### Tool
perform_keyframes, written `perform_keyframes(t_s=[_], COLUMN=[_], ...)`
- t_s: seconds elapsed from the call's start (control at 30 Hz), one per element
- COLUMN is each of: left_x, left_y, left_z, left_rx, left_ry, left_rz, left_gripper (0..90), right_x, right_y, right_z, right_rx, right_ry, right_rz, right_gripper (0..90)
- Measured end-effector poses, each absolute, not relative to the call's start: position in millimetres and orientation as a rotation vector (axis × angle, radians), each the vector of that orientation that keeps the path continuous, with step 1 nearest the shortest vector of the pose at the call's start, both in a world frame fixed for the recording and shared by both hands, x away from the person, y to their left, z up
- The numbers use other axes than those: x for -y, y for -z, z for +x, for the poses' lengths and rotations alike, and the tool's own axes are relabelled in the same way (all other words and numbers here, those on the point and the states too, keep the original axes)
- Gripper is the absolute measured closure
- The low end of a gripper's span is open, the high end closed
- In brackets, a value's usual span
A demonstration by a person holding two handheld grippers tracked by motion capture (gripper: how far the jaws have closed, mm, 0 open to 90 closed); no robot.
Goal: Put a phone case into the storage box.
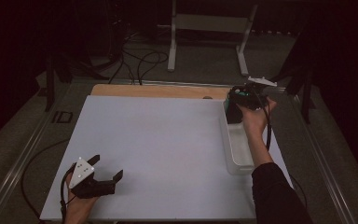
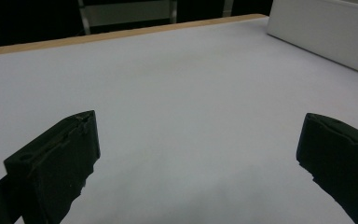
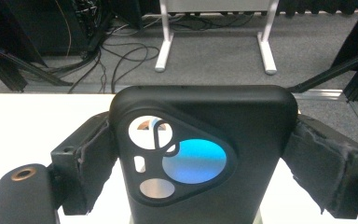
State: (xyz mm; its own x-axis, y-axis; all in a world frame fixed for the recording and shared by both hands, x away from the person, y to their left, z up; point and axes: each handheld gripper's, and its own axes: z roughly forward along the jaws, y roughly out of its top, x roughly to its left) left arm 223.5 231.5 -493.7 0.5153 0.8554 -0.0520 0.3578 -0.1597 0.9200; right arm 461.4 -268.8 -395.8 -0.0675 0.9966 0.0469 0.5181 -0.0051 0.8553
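The white tabletop (image 1: 158, 149) lies in front of me, with a strip of bare wood (image 1: 158, 90) along its far edge. Beyond it, on the grey floor, stand a white metal frame (image 1: 209, 28) and loose black cables (image 1: 140, 60).

Along the right edge of the tabletop sits a long white tray (image 1: 237, 154), running from near the far right corner back toward me.

My right tongs (image 1: 235, 105) hover over the far end of that tray, at the far right corner. In the right gripper view they are clamped on a black phone (image 3: 205, 154), one jaw pressed to each side of it, its back toward the camera. Its rounded three-cornered camera panel (image 3: 179, 158) holds three round lenses and a small slot. I can read no brand or writing on it.

My left tongs (image 1: 107, 170) rest near the near left corner of the tabletop, jaws wide apart with nothing between them.
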Motion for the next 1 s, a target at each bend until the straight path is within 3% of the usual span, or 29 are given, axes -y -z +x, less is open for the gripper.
perform_keyframes(t_s=[1.0], left_x=[-231.8], left_y=[494.1], left_z=[223.0], left_rx=[-1.024], left_ry=[-0.612], left_rz=[1.743], left_gripper=[0.0], right_x=[267.9], right_y=[414.9], right_z=[469.4], right_rx=[-1.657], right_ry=[-0.923], right_rz=[1.614], right_gripper=[13.2])
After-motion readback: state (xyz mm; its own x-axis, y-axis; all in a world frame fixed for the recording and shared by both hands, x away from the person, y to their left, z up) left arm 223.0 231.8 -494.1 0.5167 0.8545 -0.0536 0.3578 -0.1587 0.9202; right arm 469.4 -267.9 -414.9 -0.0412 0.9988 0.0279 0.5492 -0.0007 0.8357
